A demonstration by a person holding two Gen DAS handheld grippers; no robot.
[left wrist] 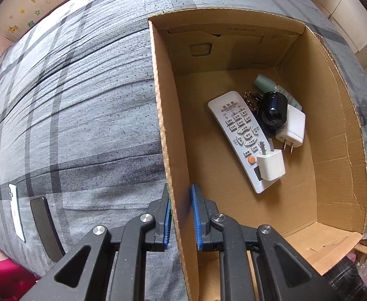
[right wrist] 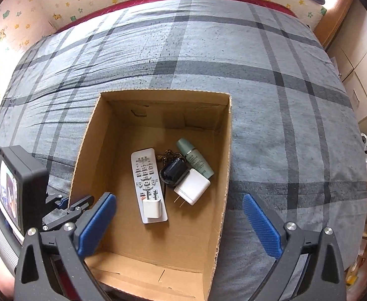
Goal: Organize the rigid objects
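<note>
Left wrist view: left gripper (left wrist: 181, 215) straddles the box (left wrist: 168, 135) wall, pads slightly apart. Right gripper (right wrist: 179, 225) gapes empty above. Remote (right wrist: 147, 183), chargers inside; keys half-hidden.

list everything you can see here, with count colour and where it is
cardboard box: 1, brown, open-topped, on the bed
remote control: 1, white, on the box floor
small charger plug: 1, white, lying on the remote's near end
larger charger plug: 1, white, right of the remote
rounded black item: 1, black, between remote and tube
tube: 1, pale green, toward the box's far right
chain: 1, brassy, partly under the black item
phones: 2, one black, one white, on the cover left of the box
bed cover: 1, grey plaid
left tongs: 1, black with blue pads, straddling the box's left wall
right tongs: 1, same colours, wide open above the box
</note>
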